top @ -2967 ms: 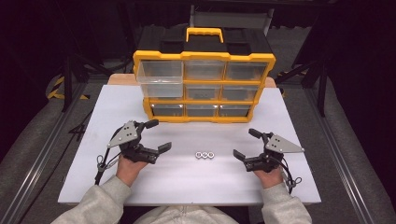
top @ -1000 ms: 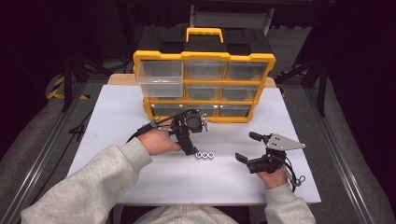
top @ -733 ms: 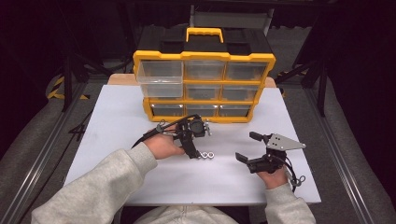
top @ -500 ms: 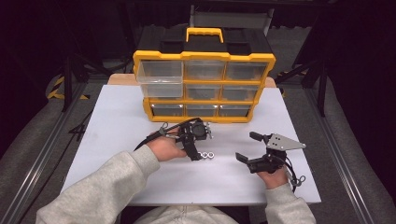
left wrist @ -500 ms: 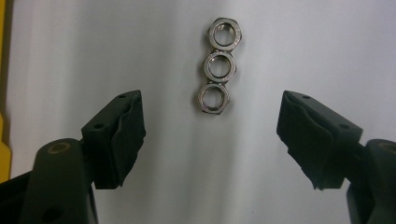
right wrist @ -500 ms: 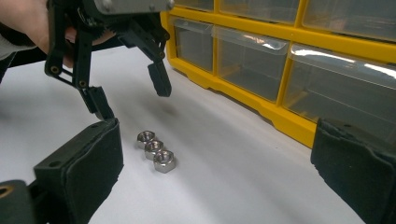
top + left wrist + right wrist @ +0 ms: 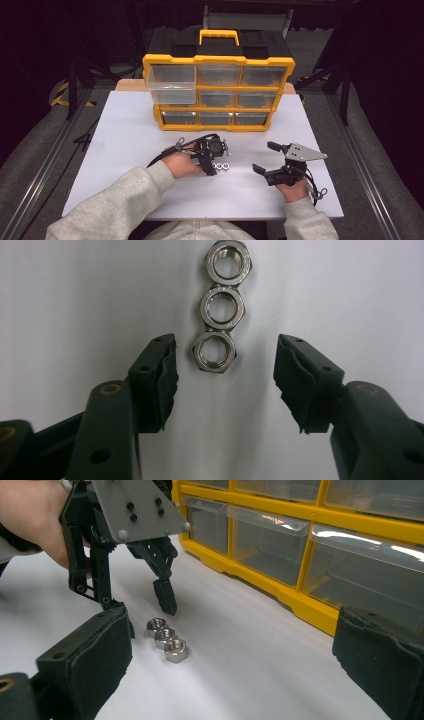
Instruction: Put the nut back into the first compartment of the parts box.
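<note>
Three steel hex nuts lie touching in a row on the white table. My left gripper points down over the end of the row nearest the hand. In the left gripper view its jaws stand either side of the nearest nut. They have just been closing, and the pads are still clear of the nut. The right gripper view shows the left gripper just above the nuts. My right gripper rests to the right, open and empty, with its jaws wide apart.
A yellow organizer with clear drawers stands at the back of the table, close behind the nuts. Its top-left drawer is pulled out. In the right gripper view its lower drawers sit at the right. Dark floor surrounds the table.
The left hand has come from the table's left side to the nuts and sunk toward them, and its jaws have narrowed. The right hand has kept still.
</note>
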Demonstrator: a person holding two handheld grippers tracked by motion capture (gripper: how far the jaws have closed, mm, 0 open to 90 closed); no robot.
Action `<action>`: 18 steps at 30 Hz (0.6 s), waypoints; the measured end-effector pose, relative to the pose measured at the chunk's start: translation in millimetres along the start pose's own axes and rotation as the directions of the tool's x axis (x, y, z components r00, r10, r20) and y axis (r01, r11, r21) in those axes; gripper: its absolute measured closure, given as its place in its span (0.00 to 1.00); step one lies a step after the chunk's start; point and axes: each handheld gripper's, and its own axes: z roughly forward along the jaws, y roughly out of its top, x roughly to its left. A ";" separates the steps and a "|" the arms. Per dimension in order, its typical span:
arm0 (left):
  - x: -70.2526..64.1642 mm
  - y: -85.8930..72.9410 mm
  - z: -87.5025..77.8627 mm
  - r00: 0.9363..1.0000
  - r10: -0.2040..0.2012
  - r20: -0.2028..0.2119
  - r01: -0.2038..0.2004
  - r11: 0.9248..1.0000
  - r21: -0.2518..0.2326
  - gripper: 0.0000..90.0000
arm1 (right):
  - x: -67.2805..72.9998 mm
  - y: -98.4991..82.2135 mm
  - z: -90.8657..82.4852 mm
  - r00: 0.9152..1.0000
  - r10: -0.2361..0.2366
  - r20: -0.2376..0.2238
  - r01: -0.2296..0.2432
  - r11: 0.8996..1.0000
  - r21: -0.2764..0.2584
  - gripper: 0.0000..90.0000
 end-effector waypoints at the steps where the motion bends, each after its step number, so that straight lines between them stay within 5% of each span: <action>1: -0.1 0.4 0.4 1.000 0.000 -0.003 0.000 1.000 0.004 0.51 | 0.0 -0.1 0.1 1.000 0.002 -0.001 -0.002 1.000 0.000 0.03; 4: -0.1 2.0 1.8 0.999 0.005 -0.038 -0.004 1.000 0.015 0.57 | -0.1 -0.2 0.6 1.000 0.004 -0.003 -0.004 1.000 0.002 0.03; 11: -1.1 2.6 7.0 0.999 -0.031 -0.020 0.032 0.999 0.027 0.74 | -0.7 -0.5 0.6 1.000 0.008 -0.003 -0.008 1.000 0.007 0.03; 18: -6.0 2.6 -1.4 1.000 -0.014 -0.015 0.014 1.000 0.027 0.77 | -0.9 -0.9 1.1 1.000 0.011 -0.003 -0.011 1.000 0.012 0.03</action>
